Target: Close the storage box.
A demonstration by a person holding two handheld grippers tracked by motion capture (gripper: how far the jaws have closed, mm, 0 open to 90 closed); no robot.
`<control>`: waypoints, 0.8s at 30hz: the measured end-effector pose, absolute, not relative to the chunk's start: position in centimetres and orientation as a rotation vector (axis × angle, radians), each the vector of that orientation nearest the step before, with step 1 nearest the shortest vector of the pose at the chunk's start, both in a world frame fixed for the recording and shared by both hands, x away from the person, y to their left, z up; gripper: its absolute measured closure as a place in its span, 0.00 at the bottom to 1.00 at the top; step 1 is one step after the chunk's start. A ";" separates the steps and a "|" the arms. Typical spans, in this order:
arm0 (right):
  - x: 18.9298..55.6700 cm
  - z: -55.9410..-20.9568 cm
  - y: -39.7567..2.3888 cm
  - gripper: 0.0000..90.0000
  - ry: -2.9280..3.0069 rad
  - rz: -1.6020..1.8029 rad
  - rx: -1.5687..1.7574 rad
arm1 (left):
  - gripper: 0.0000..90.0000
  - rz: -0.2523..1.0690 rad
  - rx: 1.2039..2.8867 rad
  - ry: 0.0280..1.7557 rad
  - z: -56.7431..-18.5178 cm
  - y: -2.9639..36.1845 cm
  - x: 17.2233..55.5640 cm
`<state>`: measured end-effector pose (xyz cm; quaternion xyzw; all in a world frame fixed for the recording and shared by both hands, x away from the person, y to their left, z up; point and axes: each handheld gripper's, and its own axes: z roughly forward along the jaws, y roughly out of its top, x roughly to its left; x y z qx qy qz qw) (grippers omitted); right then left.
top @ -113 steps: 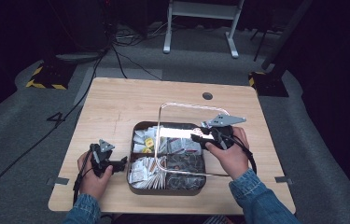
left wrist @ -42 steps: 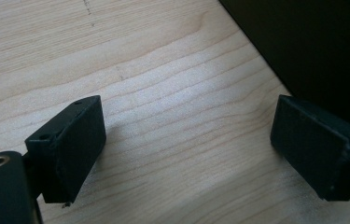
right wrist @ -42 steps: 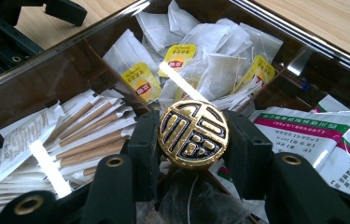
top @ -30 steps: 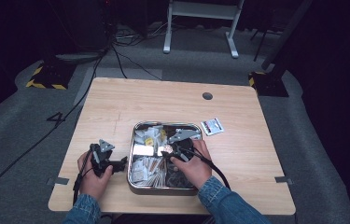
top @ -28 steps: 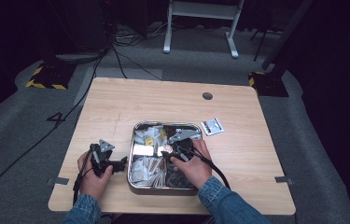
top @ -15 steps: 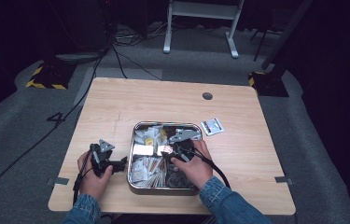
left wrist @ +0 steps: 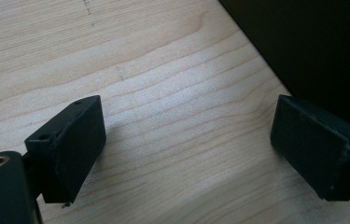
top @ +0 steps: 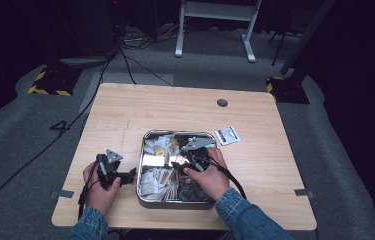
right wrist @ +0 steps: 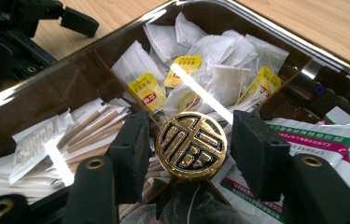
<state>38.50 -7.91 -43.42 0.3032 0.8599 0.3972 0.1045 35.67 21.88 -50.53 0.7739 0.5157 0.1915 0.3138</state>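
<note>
A square metal tray (top: 141, 165) sits at the table's middle front, split by dividers. It holds tea bags (right wrist: 200, 74), paper stick packets (right wrist: 70, 135) and green-and-pink sachets (right wrist: 322, 140). A clear lid lies over it, showing as bright streaks, with a round gold knob (right wrist: 191, 144) at its centre. My right gripper (top: 177, 162) hangs over that centre. In the right gripper view my right gripper (right wrist: 190, 140) is open, one jaw on each side of the knob with a thin gap. My left gripper (top: 131, 174) rests open on the wood left of the tray, nothing between its fingers (left wrist: 70, 140).
A small white packet (top: 227, 135) lies on the table just right of the tray's far corner. A cable hole (top: 222, 103) sits near the far edge. A dark wall (left wrist: 312, 42) stands close to my left gripper's jaws. The left gripper (right wrist: 32, 23) shows beyond the tray rim (right wrist: 275, 32).
3.8 s ago my right gripper held the clear lid raised toward the tray's right side; now the lid lies on the tray. Over the last second it barely shifted. The left gripper stayed still.
</note>
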 end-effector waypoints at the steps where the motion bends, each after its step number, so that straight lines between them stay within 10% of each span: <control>1: 38.5 -43.3 -8.0 0.53 2.531 1.176 0.897 | 0.12 0.505 2.040 1.359 -50.5 21.9 35.7; 24: 37.6 -38.8 -15.8 0.48 2.437 1.267 0.886 | 0.12 0.514 2.034 1.372 -50.5 22.1 35.2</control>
